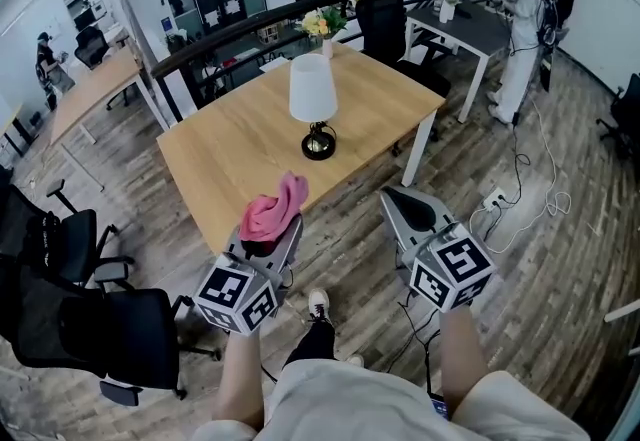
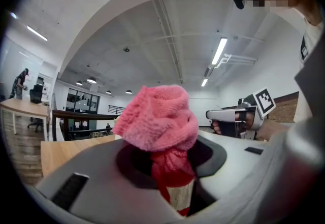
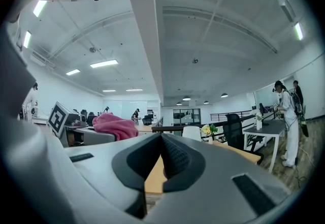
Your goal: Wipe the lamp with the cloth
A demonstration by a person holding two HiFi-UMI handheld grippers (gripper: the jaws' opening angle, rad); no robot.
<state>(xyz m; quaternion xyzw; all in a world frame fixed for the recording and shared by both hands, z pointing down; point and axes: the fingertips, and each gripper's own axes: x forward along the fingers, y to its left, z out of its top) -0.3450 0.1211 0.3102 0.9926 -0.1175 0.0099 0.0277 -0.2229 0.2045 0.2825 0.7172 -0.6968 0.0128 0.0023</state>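
Note:
The lamp point(image 1: 313, 109), with a white shade and a black base, stands in the middle of a wooden table point(image 1: 230, 154). My left gripper point(image 1: 277, 225) hovers at the table's near edge, shut on a bunched pink cloth point(image 1: 273, 211) that sticks up from its jaws. In the left gripper view the cloth point(image 2: 158, 116) fills the space between the jaws of the left gripper point(image 2: 171, 169). My right gripper point(image 1: 399, 198) is level beside it, shut with nothing held. In the right gripper view its jaws point(image 3: 162, 156) meet, with the lamp's shade point(image 3: 191, 132) beyond.
A vase of flowers point(image 1: 322, 26) sits on the table's far edge. Black office chairs point(image 1: 90, 324) stand at the left, another chair point(image 1: 382, 14) behind the table. A person point(image 1: 520, 29) stands by a dark desk at the right. Cables point(image 1: 520, 199) lie on the wooden floor.

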